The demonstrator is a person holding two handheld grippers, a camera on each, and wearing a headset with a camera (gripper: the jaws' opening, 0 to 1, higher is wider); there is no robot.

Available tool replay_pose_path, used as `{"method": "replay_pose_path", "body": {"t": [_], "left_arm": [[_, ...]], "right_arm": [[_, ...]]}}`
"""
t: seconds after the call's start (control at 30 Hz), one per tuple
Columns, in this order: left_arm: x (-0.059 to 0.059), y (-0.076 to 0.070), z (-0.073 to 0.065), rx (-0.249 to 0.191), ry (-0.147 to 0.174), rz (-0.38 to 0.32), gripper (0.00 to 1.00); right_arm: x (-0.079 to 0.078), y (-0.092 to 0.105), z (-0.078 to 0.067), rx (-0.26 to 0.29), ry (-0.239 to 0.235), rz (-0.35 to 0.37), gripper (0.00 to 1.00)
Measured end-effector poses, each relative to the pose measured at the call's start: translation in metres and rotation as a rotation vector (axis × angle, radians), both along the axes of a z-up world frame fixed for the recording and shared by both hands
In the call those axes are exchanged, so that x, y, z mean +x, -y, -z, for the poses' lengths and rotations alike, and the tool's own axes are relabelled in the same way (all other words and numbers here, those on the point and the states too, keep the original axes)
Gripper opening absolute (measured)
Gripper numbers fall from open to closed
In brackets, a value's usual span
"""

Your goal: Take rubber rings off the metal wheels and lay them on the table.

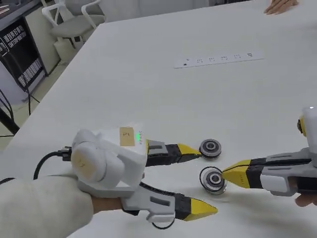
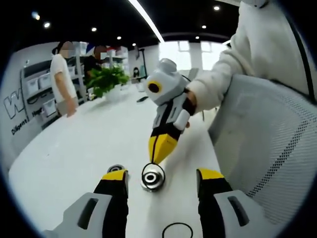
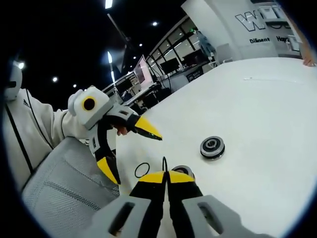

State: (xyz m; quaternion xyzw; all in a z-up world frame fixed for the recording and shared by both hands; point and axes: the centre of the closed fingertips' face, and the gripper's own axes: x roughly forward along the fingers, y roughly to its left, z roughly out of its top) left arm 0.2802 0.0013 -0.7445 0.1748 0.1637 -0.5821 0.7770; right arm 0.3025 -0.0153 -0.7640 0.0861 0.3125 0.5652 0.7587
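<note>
Well, white table [image 1: 148,89] bears power strip [image 1: 219,59]; white chair [image 1: 74,20] beside corner.

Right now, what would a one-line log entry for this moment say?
right gripper: shut on rubber ring at near wheel | left gripper: open, empty | far wheel: free | loose ring: on table

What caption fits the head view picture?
Right gripper pinches the black rubber ring on a round metal wheel; left gripper hovers open nearby.
</note>
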Motion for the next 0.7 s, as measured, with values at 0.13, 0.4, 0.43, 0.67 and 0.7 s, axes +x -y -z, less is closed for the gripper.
{"method": "replay_pose_path", "body": {"t": [0.13,0.4,0.43,0.67,0.7], "left_arm": [[0.0,-0.014,-0.005,-0.002,0.0,-0.028,0.59],[-0.003,-0.047,-0.007,0.014,-0.005,-0.104,0.64],[-0.004,-0.05,-0.007,0.021,-0.004,-0.109,0.65],[-0.015,-0.062,-0.009,0.018,-0.012,-0.142,0.68],[-0.017,-0.063,-0.008,0.022,-0.013,-0.145,0.68]], "right_arm": [[-0.003,0.002,-0.003,-0.004,0.002,-0.008,0.0],[-0.011,0.002,-0.011,-0.008,0.003,-0.03,0.0],[-0.012,0.002,-0.012,-0.008,0.005,-0.034,0.0],[-0.016,0.0,-0.024,0.005,0.004,-0.053,0.0],[-0.017,-0.001,-0.025,0.005,0.008,-0.055,0.0]]}}
